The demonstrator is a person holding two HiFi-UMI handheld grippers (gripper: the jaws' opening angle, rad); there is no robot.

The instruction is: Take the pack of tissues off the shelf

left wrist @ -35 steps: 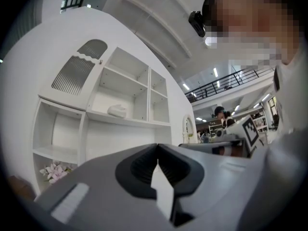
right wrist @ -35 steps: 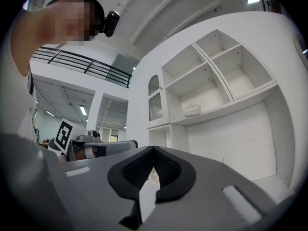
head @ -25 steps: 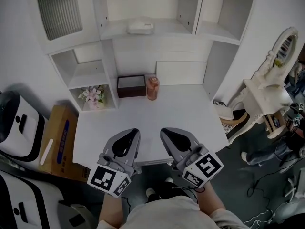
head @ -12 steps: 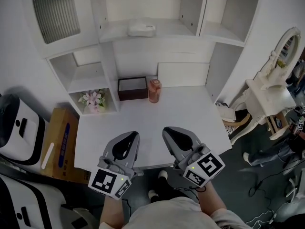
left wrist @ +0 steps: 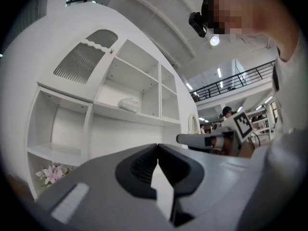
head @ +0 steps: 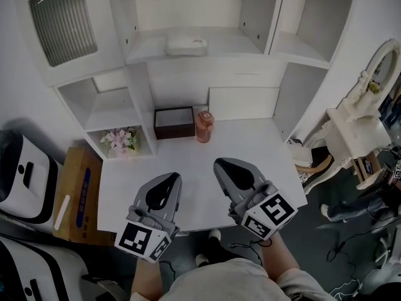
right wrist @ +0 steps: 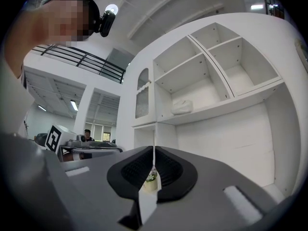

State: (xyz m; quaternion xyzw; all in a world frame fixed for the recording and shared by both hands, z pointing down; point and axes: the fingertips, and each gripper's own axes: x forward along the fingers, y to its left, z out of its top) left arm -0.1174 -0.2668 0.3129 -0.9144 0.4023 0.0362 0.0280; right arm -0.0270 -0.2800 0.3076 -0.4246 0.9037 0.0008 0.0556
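Observation:
The white pack of tissues (head: 186, 43) lies on the middle shelf of the white cabinet (head: 244, 42), far ahead of and above both grippers. It shows small in the left gripper view as tissues (left wrist: 128, 104) and in the right gripper view as tissues (right wrist: 182, 107). My left gripper (head: 170, 177) and right gripper (head: 221, 163) hover side by side over the near edge of the white table (head: 250, 149), pointing level at the cabinet. Each gripper's jaws meet at the tips with nothing between them: left gripper (left wrist: 157, 149), right gripper (right wrist: 153, 152).
A dark brown open box (head: 173, 121) and an orange jar (head: 203, 126) stand at the table's back. Pink flowers (head: 119, 140) sit in a low left cubby. A cardboard box (head: 72, 193) lies on the floor at left; a white dresser with a mirror (head: 363, 124) stands at right.
Both grippers have moved forward over the table's near edge toward the cabinet, the right one a little further. The cabinet looks nearer. Both pairs of jaws stay together.

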